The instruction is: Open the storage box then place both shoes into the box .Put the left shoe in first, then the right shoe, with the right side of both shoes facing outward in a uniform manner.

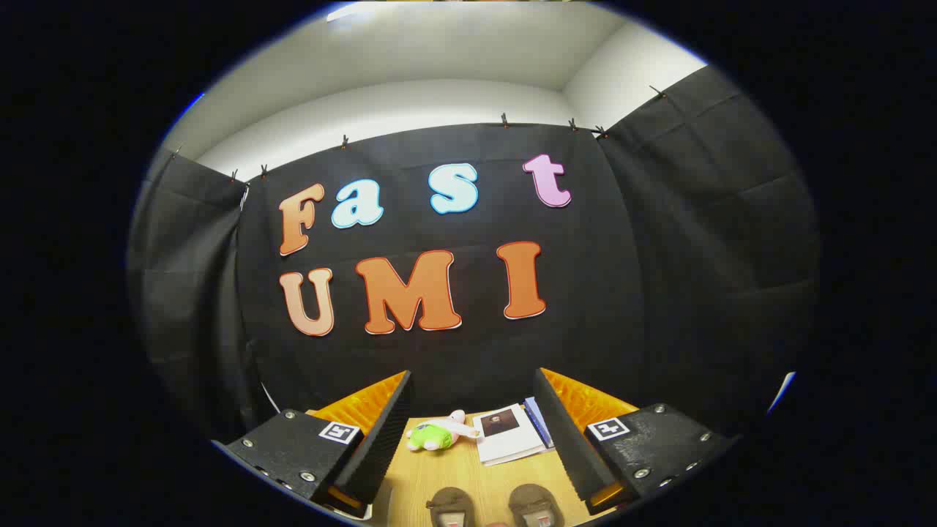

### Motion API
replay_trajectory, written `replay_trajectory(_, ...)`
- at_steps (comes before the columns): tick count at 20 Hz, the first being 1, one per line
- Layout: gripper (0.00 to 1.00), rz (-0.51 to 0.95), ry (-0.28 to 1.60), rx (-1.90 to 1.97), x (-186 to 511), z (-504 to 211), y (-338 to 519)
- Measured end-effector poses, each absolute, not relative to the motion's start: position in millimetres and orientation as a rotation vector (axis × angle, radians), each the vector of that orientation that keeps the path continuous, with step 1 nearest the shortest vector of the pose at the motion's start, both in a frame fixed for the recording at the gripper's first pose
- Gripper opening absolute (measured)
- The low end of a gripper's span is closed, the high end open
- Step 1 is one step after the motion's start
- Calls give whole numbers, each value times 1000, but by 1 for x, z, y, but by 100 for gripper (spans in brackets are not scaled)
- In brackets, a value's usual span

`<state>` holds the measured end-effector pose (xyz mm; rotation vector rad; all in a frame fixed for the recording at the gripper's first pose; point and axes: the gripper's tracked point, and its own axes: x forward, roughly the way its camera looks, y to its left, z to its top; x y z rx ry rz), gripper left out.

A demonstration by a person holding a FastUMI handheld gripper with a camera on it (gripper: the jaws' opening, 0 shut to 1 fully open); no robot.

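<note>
Gaping wide, tongs (474, 439) frame two shoes (494, 506), plush toy (437, 433) and booklet (505, 433) beyond.

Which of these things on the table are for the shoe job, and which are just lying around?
For the job:
- two brown shoes, side by side between the fingers of the open claw, which holds nothing

Just lying about:
- green and pink plush toy, beyond the shoes
- booklets beside the toy

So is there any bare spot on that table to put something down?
Yes. Bare wood on the table lies between the two brown shoes and the green plush toy. Farther back it is crowded: the toy nearly meets the booklets. The hand-held gripper is open, its fingers flanking that strip and gripping nothing.
</note>
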<state>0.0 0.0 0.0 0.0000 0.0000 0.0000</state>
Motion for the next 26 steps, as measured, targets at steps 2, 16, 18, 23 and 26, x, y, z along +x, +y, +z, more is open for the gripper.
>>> replay_trajectory(2,97,-11,-5,-29,3,5,-4)
replay_trajectory(16,97,56,41,-68,19,-14,19)
replay_trajectory(18,97,67,53,-70,25,-20,20)
replay_trajectory(23,97,165,104,-45,36,-42,43)
replay_trajectory(26,98,220,191,-69,44,-68,52)
